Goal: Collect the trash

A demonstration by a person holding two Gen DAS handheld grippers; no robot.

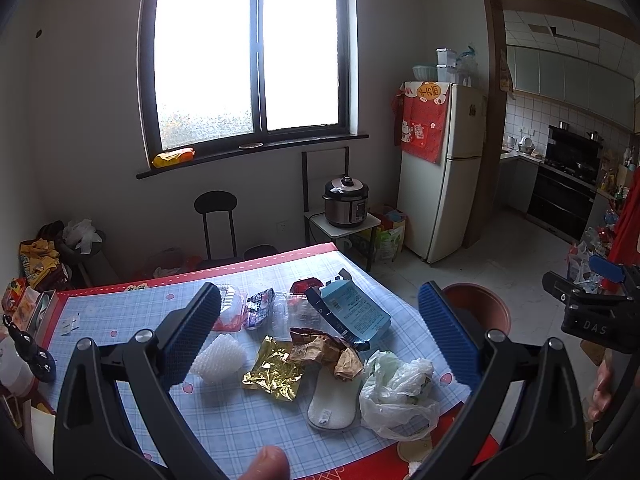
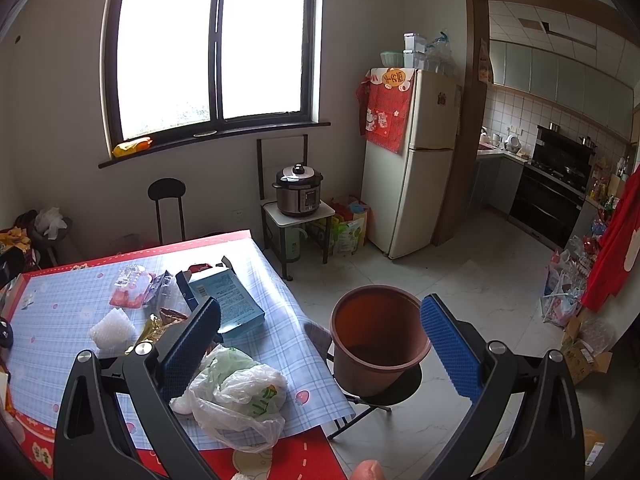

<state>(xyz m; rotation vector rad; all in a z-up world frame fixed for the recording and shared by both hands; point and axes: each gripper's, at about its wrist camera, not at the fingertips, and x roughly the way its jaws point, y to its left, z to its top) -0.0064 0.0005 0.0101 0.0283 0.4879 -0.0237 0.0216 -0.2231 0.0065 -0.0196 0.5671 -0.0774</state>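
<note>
Trash lies on the blue checked table [image 1: 120, 312]: a white plastic bag [image 1: 396, 392], a gold foil wrapper [image 1: 274, 368], a crumpled brown wrapper [image 1: 324, 350], a white foam net [image 1: 218, 360], a white pad [image 1: 332, 404] and a light blue box [image 1: 354, 312]. My left gripper [image 1: 320, 332] is open above them, holding nothing. My right gripper [image 2: 320, 340] is open and empty, between the table edge and a brown bucket [image 2: 378, 336] on a stool. The bag [image 2: 236, 396] and box [image 2: 228, 300] also show in the right wrist view.
The table's right edge drops to a tiled floor [image 2: 460, 280]. A fridge [image 2: 412, 160], a pressure cooker on a small stand [image 2: 298, 192] and a black stool [image 2: 166, 200] stand by the far wall. Bags and boxes [image 2: 572, 312] pile at the right.
</note>
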